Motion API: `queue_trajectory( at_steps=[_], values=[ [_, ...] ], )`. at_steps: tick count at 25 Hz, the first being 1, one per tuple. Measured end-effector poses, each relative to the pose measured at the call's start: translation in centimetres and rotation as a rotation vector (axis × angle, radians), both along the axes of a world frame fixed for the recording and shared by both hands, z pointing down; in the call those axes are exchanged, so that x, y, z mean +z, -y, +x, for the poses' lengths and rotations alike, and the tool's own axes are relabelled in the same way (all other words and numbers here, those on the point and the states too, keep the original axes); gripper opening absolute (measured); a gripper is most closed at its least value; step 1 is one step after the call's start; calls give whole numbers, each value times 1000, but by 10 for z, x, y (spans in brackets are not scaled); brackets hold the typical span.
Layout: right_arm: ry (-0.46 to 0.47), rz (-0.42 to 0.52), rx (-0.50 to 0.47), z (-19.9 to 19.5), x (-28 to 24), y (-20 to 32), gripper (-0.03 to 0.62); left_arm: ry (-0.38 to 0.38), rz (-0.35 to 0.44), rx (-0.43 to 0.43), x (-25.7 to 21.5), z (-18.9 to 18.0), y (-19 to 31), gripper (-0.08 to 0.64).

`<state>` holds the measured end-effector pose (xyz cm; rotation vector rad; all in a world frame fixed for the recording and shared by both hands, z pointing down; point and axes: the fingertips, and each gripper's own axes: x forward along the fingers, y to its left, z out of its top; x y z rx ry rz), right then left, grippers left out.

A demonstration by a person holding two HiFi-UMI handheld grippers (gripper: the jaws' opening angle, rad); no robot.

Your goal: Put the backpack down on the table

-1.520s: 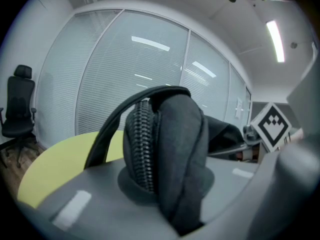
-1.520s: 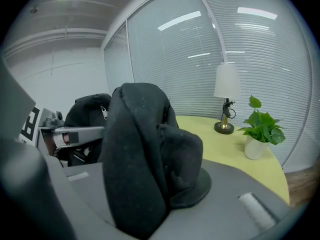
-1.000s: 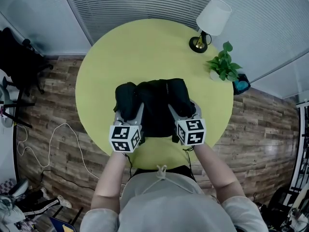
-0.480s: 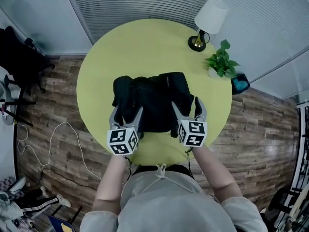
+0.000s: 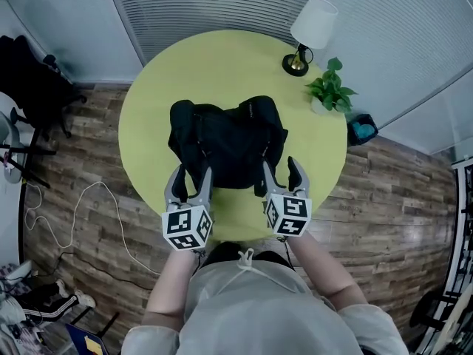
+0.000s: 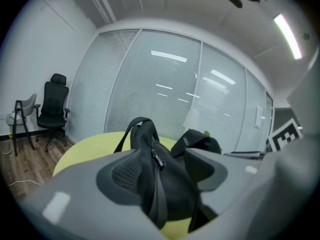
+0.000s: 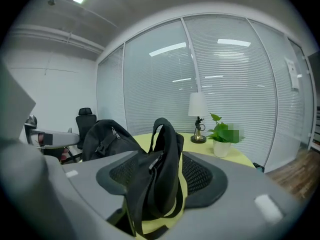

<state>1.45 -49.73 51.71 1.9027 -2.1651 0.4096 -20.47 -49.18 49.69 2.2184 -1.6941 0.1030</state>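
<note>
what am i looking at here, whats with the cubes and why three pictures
No robot here: a person holds a tool in each hand, the left tool and right tool. The patterned cubes are part of them. One picture comes from a camera on the person's head, looking down; the other two from cameras riding on each tool, looking along its jaws. On the round table sit a black backpack, a lamp and a potted plant. Nothing is held: both tools' jaws have just closed a little but stand apart, part of the backpack showing between them, ungripped.
</note>
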Motion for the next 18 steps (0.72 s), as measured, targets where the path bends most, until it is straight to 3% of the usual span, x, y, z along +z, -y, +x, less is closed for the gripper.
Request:
queue_trajectory(
  at_steps=[3, 8, 10, 18],
  values=[
    [13, 14, -25, -5, -8, -20, 195, -22, 21, 17, -9, 8, -20, 154],
    [40, 33, -57, -5, -20, -42, 10, -50, 25, 10, -15, 16, -41, 45],
    [36, 32, -87, -10, -22, -48, 2, -29, 25, 6, -16, 17, -49, 8],
    [47, 19, -220, -36, -30, -64, 0, 80, 91, 96, -36, 34, -63, 6]
  ],
)
